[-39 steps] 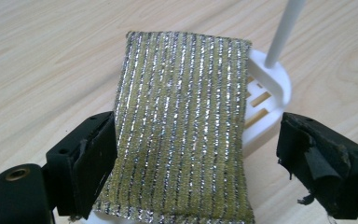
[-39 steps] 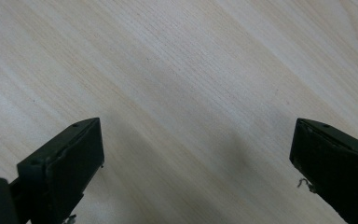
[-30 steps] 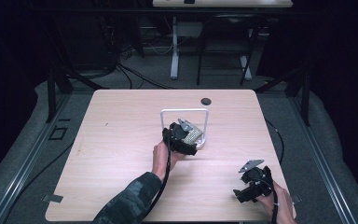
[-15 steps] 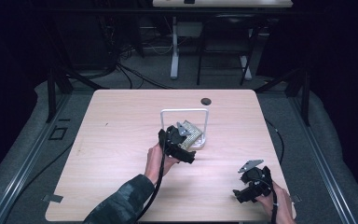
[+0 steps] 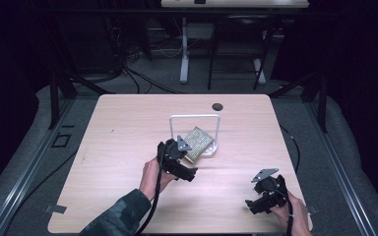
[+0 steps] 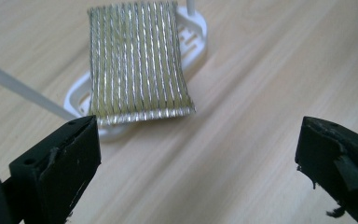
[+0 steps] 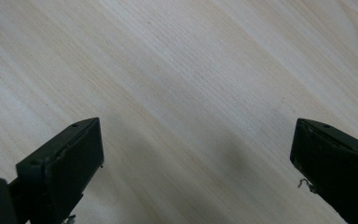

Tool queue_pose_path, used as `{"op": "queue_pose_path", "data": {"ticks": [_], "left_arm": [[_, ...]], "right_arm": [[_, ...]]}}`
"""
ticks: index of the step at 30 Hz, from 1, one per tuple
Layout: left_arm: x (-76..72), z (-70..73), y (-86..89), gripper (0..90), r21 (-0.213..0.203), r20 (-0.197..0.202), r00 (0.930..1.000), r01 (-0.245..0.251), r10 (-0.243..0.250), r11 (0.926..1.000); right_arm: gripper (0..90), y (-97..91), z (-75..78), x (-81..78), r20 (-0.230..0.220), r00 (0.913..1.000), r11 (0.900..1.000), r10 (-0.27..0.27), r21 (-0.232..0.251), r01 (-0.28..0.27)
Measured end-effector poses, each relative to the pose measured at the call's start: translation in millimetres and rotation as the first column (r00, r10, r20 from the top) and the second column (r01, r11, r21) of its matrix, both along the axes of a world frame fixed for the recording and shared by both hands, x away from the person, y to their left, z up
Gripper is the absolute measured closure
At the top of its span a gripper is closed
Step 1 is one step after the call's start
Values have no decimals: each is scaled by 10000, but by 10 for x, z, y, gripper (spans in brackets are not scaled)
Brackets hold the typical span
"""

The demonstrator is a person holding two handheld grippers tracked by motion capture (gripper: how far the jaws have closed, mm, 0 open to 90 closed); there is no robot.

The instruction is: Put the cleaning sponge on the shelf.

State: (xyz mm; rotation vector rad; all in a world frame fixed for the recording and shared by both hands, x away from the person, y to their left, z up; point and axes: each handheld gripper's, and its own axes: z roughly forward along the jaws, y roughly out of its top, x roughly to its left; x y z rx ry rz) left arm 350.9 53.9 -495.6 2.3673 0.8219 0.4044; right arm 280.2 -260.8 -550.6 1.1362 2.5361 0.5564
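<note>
In the high view, the light wooden table (image 5: 128, 147) carried a white wire-framed rack (image 5: 195, 132) near its middle, and a ribbed yellow-and-silver scouring sponge (image 5: 198, 141) lay on the rack's base. The left gripper (image 5: 184, 167) hung just beside the sponge, while the right gripper (image 5: 256, 204) sat well apart near the table's front right corner. A small dark round disc (image 5: 218, 106) lay near the far edge.

In the left gripper view, the jaws stood spread wide and empty, with the sponge (image 6: 137, 65) lying across the rack's slotted white base (image 6: 193, 35).

In the right gripper view, the jaws were likewise spread over bare wood (image 7: 191, 93).
</note>
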Motion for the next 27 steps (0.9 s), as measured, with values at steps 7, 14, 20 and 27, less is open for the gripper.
{"op": "queue_pose_path", "data": {"ticks": [7,14,20,27], "left_arm": [[-126,31,258,0,4,-122,9998,-124,124,9999],[-252,15,539,0,181,243,9981,-577,573,9982],[-298,-48,816,0,25,-1,9938,-1109,1109,9938],[-451,-156,1161,0,-65,-371,9840,-1748,1745,9846]], "right_arm": [[20,14,-1,0,10,9999,9998,121,-150,-121],[22,33,6,-7,54,9996,9992,259,-322,-257],[22,51,1,-16,88,9991,9987,412,-300,-409],[22,74,-12,-19,24,9988,9980,488,-394,-487]]}}
